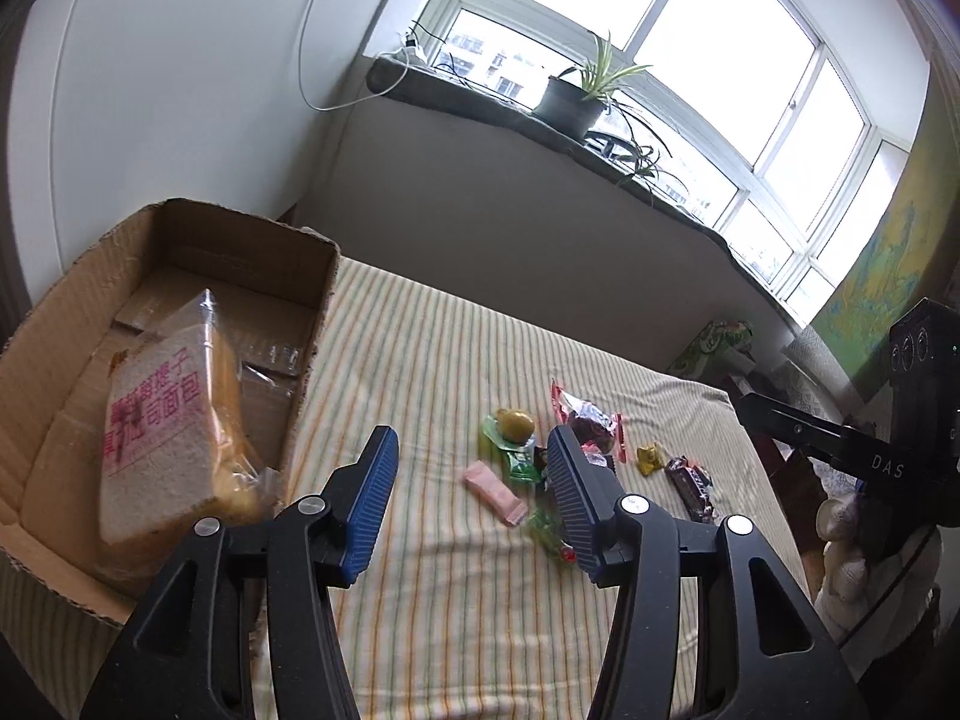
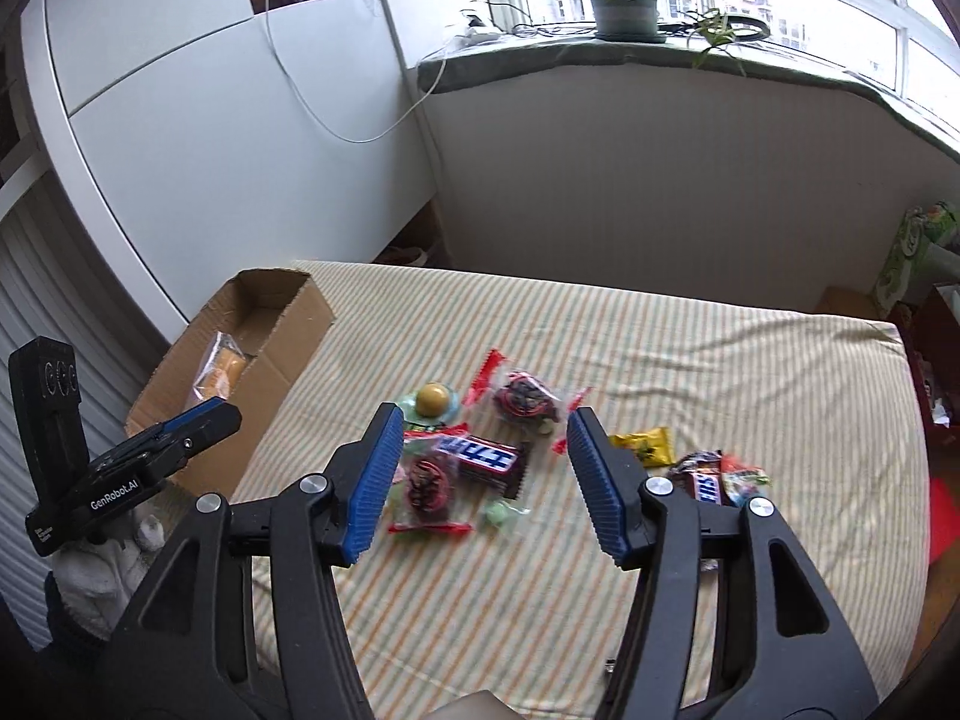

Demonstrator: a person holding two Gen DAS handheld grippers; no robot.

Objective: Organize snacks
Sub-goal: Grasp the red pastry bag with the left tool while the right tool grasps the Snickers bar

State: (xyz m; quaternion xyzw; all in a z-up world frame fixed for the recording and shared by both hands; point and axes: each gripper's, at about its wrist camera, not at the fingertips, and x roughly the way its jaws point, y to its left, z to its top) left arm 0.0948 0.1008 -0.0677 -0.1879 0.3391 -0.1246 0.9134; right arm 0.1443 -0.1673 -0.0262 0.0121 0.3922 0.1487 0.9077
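The right gripper [image 2: 483,468], jaws spread and empty, is hovering right over the Snickers bar [image 2: 480,456] lying crosswise between them; the left gripper [image 1: 471,480], also spread, is hanging nearer the box [image 1: 180,276].

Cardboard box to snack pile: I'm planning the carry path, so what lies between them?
Only bare striped cloth lies between the cardboard box and the snack pile. The right wrist view shows it, and the left wrist view agrees.
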